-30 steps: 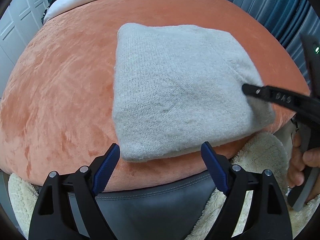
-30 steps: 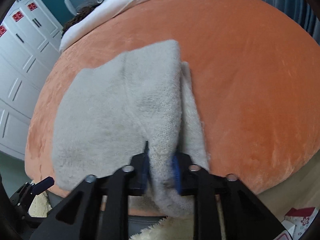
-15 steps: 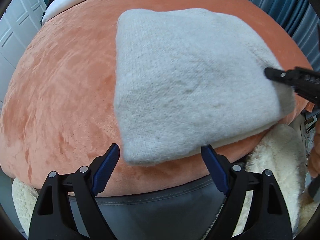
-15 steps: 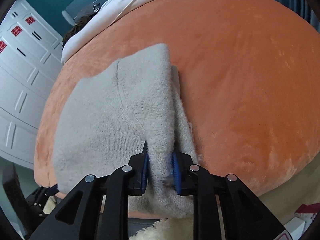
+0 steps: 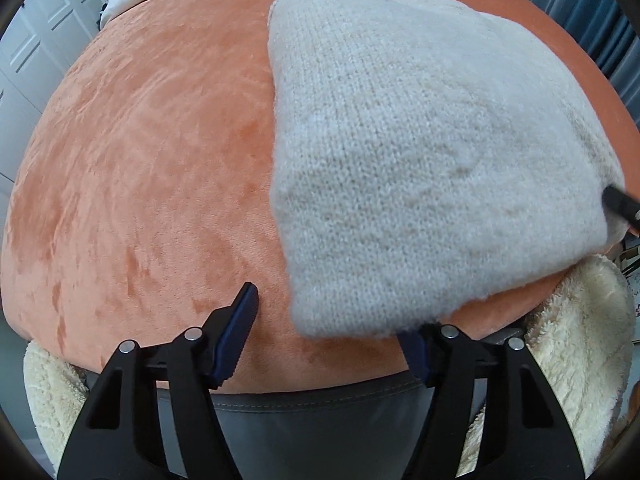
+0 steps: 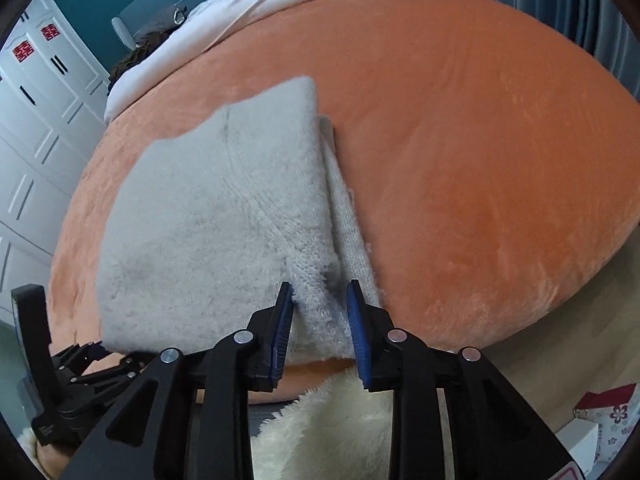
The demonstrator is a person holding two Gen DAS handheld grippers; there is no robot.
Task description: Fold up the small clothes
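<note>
A folded cream knitted garment [image 5: 420, 152] lies on an orange plush cushion [image 5: 140, 168]; in the right wrist view it [image 6: 216, 232] fills the left half. My left gripper [image 5: 332, 332] is open at the garment's near corner, which overhangs its right finger. My right gripper [image 6: 320, 312] stands partly open around the garment's near folded edge, the pads just off the fabric. Its tip shows in the left wrist view [image 5: 620, 204] at the garment's right edge.
A cream fleece throw [image 5: 576, 340] and a grey seat [image 5: 320, 420] lie below the cushion's front edge. White bedding [image 6: 240, 12] lies at the back. White cupboards [image 6: 36, 120] stand to the left. Small boxes [image 6: 600, 428] sit on the floor at the right.
My right gripper has opened and let go of the garment's folded edge. My left gripper has moved closer, so the garment's near corner now lies over its right finger.
</note>
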